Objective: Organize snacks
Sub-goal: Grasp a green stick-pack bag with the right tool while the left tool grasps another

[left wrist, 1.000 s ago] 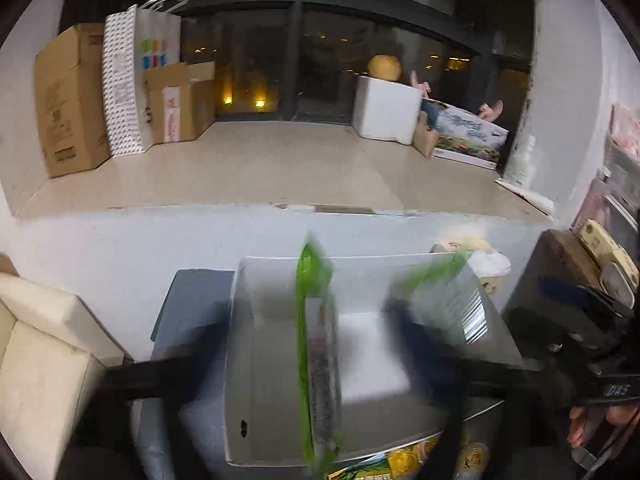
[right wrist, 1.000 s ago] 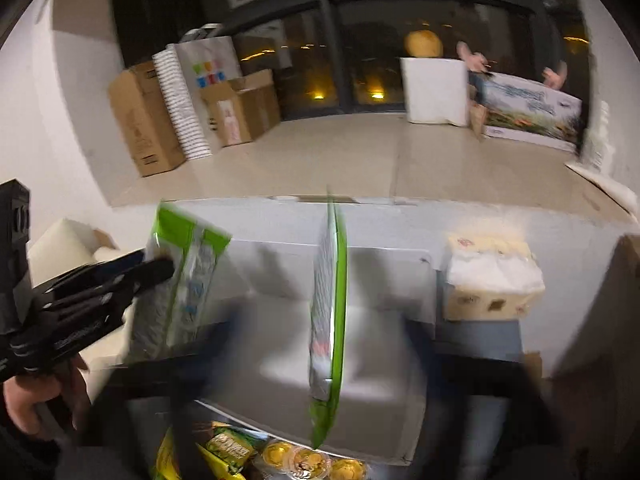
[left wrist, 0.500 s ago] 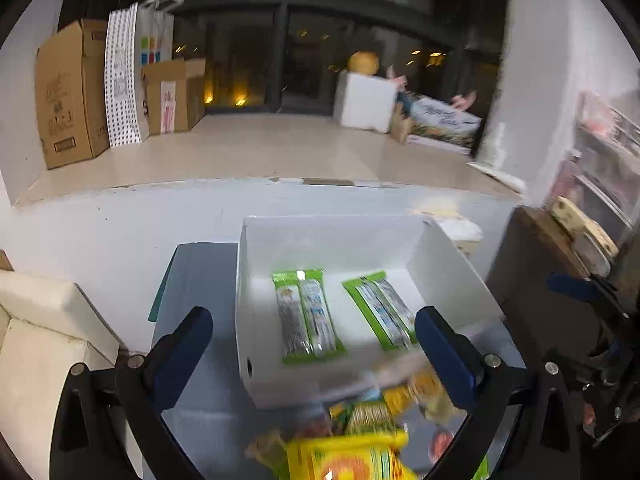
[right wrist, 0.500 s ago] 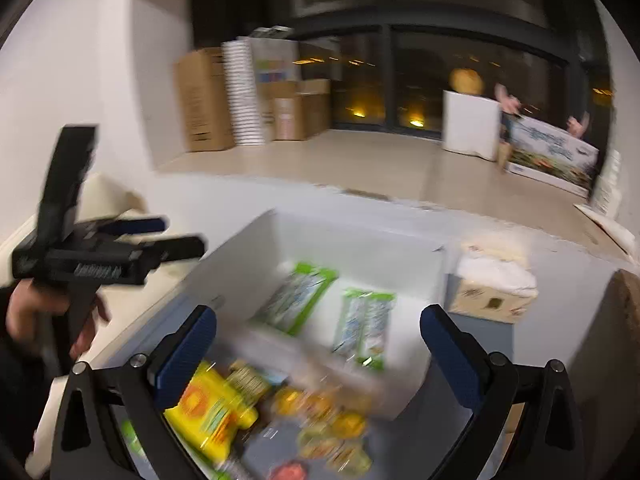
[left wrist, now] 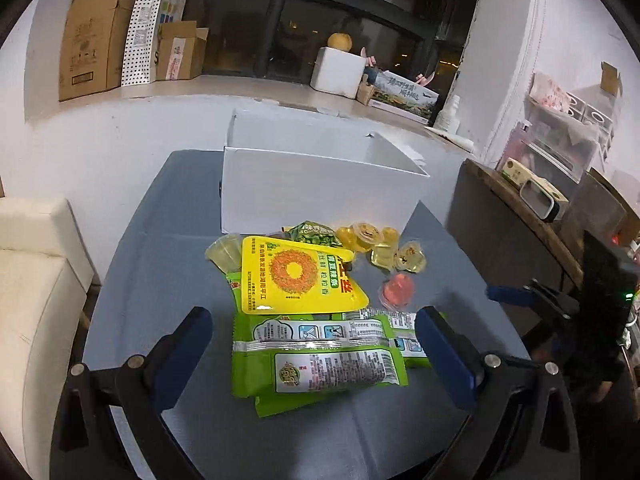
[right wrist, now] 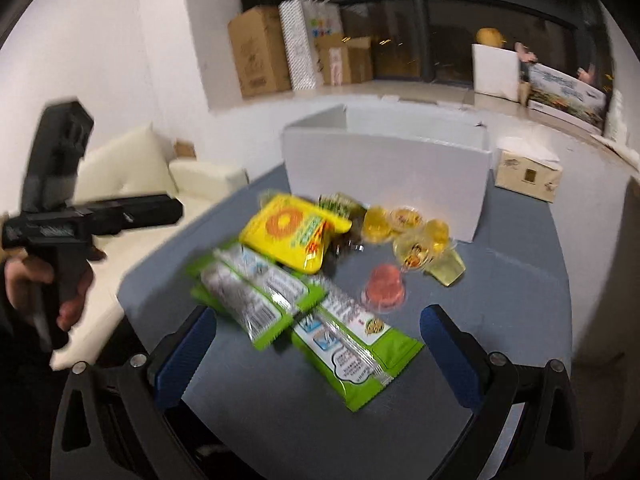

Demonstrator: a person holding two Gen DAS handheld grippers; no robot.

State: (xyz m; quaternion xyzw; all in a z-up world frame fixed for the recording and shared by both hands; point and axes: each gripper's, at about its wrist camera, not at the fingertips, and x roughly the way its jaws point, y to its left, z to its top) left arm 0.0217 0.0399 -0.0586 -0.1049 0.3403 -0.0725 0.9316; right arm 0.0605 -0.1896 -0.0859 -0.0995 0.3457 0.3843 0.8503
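A white box (left wrist: 320,184) stands at the far side of the grey-blue table (left wrist: 160,280); it also shows in the right wrist view (right wrist: 384,172). In front of it lies a pile of snacks: a yellow packet (left wrist: 296,276), green packets (left wrist: 316,356), yellow jelly cups (left wrist: 384,244) and a pink jelly cup (left wrist: 397,290). My left gripper (left wrist: 316,352) is open and empty, low over the green packets. My right gripper (right wrist: 320,348) is open and empty over green packets (right wrist: 352,348) beside the yellow packet (right wrist: 292,232).
A cream sofa (left wrist: 32,280) sits left of the table. A wooden side table (left wrist: 520,200) with clutter stands on the right. A tissue box (right wrist: 528,172) sits behind the table. Cardboard boxes (left wrist: 92,60) and a white foam box (left wrist: 340,72) line the ledge.
Both grippers let go of their green packets into the white box, opened, and pulled back and down to the snack pile on the table.
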